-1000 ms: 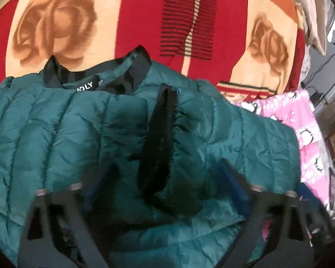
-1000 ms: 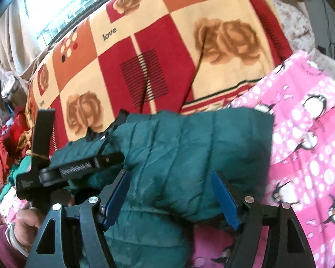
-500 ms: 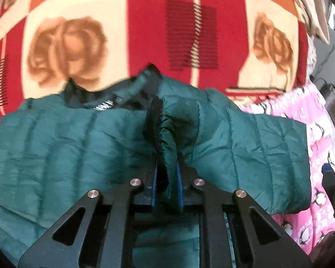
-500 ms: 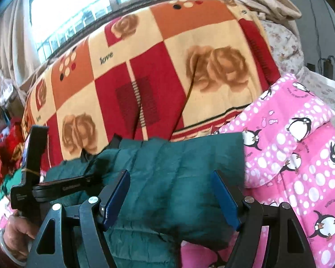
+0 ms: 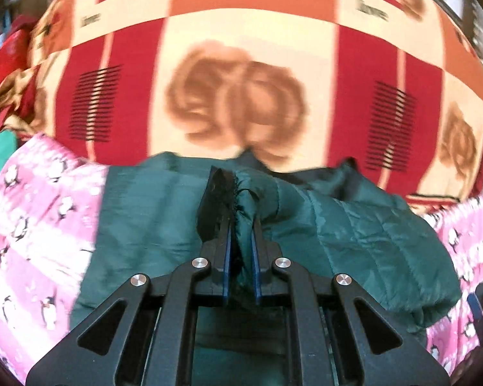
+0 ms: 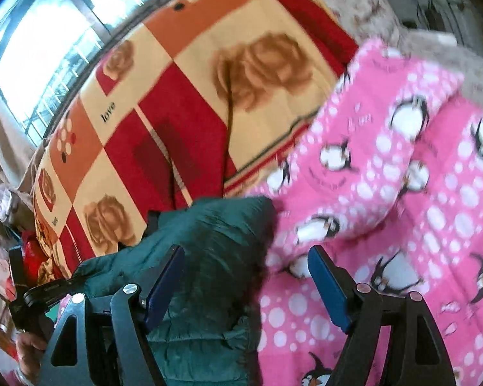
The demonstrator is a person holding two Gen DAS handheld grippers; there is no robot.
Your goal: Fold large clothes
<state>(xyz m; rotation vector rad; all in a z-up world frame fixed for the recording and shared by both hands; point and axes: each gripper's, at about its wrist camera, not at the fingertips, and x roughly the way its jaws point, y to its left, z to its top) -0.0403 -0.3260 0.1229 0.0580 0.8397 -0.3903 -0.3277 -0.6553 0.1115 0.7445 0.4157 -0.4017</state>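
both claws differ: the left gripper [image 5: 240, 241] is pressed together on a bunched edge of the green puffer jacket [image 5: 354, 234], beside its black trim, while the right gripper [image 6: 246, 284] is spread wide over the jacket's far edge, pinching nothing. the jacket lies on the pink penguin blanket [image 6: 418, 212], in front of the rose-patterned blanket [image 5: 241, 103]. it looks light, puffy and slippery, so hems and seams seem the safest places to hold.

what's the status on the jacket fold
Left tongs shut on green jacket edge. Right tongs open, nothing pinched. Jacket lies on pink penguin blanket. Nothing in the way.
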